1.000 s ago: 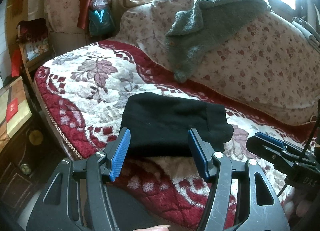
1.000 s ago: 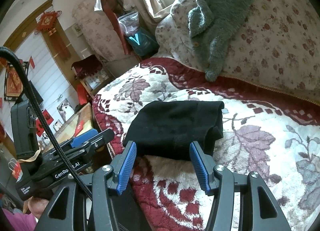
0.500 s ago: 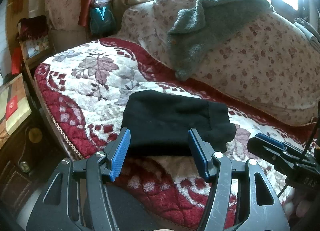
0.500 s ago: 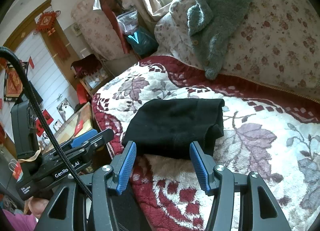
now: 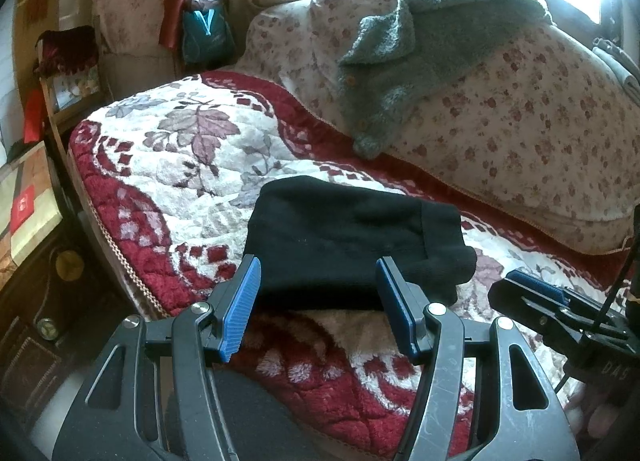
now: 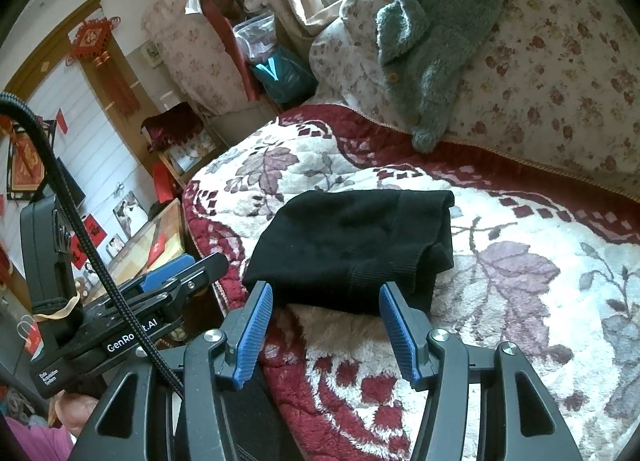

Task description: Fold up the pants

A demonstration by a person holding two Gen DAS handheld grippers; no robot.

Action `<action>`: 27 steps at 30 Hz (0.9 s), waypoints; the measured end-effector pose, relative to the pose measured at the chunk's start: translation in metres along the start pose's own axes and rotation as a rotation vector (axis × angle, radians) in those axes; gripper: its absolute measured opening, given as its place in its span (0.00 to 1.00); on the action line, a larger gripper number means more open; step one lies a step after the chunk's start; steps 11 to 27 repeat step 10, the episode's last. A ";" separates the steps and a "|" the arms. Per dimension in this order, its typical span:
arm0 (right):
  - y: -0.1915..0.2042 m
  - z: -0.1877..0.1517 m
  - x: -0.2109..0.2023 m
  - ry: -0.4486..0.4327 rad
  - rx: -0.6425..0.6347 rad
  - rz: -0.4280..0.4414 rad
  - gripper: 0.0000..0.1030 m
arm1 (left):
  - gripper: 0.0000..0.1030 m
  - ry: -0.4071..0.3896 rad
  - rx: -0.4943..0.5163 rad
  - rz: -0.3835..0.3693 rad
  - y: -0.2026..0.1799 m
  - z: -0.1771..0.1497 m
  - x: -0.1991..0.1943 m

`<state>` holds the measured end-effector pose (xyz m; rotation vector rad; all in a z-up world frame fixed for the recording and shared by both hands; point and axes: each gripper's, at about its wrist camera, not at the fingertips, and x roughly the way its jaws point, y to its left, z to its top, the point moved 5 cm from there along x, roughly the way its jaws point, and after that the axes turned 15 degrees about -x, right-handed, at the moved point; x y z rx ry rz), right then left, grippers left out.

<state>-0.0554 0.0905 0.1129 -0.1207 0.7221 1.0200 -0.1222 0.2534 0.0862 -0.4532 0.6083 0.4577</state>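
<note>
From the left wrist, the left claw hangs spread wide and empty just short of the black pants, which lie folded into a compact bundle on the bed, near its front edge. I'd guess it waits there because the folding looks finished. The grey sweater is draped well behind the pants.

From the right wrist, the right claw likewise gapes with nothing in it, just before the pants.
</note>
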 end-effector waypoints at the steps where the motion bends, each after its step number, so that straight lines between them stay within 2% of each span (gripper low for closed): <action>1: 0.000 0.000 0.000 0.000 0.001 -0.001 0.52 | 0.58 0.000 0.001 0.001 0.000 0.000 0.001; 7: 0.000 -0.003 0.004 0.012 0.003 0.005 0.52 | 0.58 -0.024 -0.001 0.017 0.001 -0.001 0.002; 27: -0.002 -0.004 0.002 0.005 0.006 0.006 0.52 | 0.58 -0.026 0.010 0.019 -0.004 -0.002 0.000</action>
